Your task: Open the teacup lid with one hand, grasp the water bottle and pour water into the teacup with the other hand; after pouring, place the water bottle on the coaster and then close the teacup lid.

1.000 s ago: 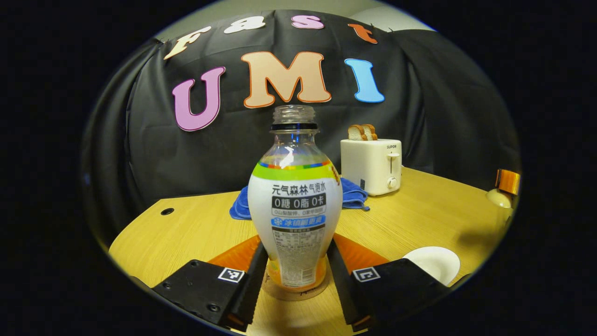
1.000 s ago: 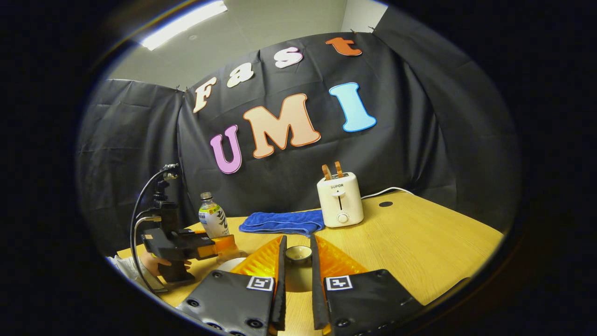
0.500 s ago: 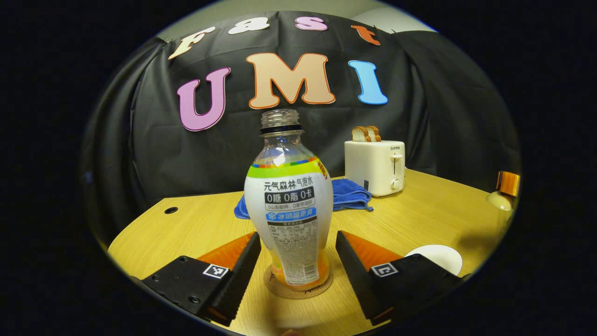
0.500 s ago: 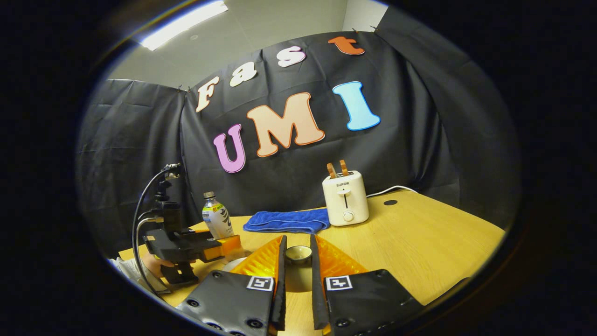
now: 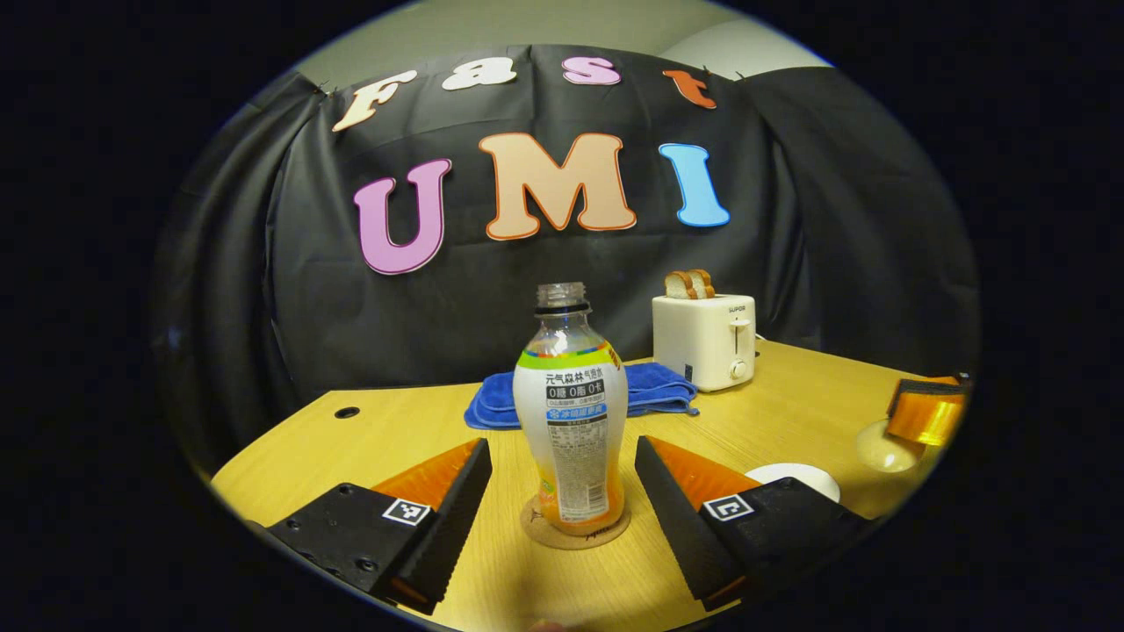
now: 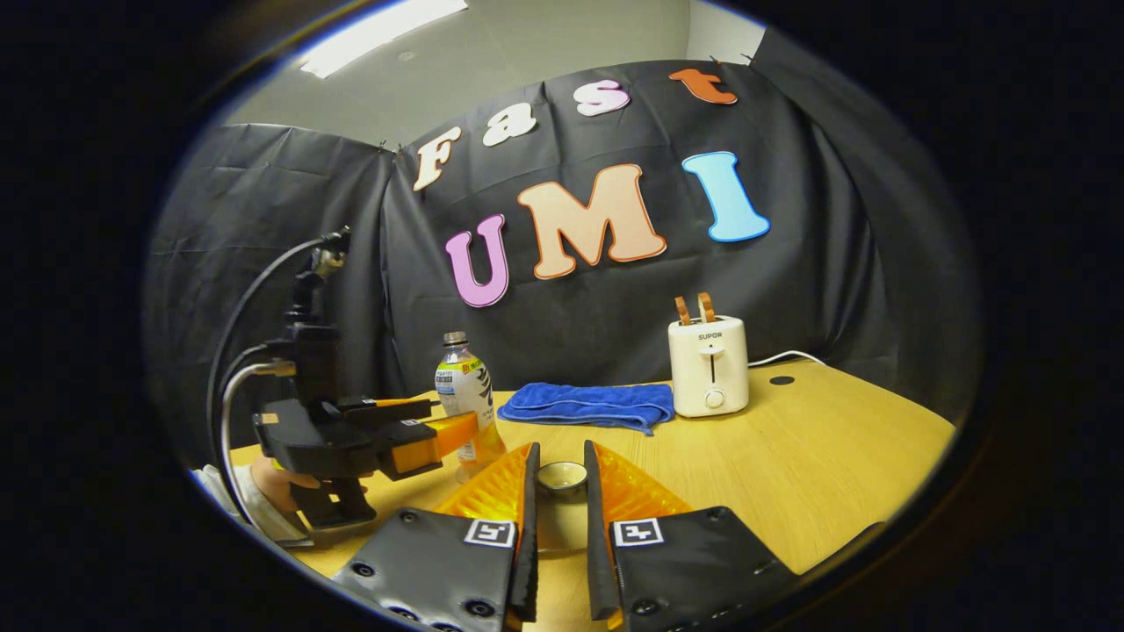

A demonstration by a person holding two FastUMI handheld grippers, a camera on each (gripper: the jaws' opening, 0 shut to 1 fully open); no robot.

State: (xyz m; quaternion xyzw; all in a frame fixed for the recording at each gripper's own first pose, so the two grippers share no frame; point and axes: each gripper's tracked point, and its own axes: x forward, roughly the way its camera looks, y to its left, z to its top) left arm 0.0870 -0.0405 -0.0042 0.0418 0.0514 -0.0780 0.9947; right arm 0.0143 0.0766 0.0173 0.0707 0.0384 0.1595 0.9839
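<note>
The water bottle (image 5: 571, 412) stands on its coaster (image 5: 575, 534), apparently just beyond the released left gripper (image 5: 562, 456).

from my left gripper view, the water bottle (image 5: 571, 421) stands upright on its coaster (image 5: 575, 533), ahead of my spread fingers (image 5: 457, 491) with open desk (image 5: 386, 430) on either side. behind it lie the blue cloth (image 5: 654, 391) and the toaster (image 5: 704, 341), blocking the back. a white saucer (image 5: 795, 478) sits near the right finger. in my right gripper view, the left gripper (image 6: 439, 426) stands beside the bottle on the left; the desk's right half is open. the small lid (image 6: 562, 476) fills the narrow gap between the right fingers (image 6: 529, 491).
</note>
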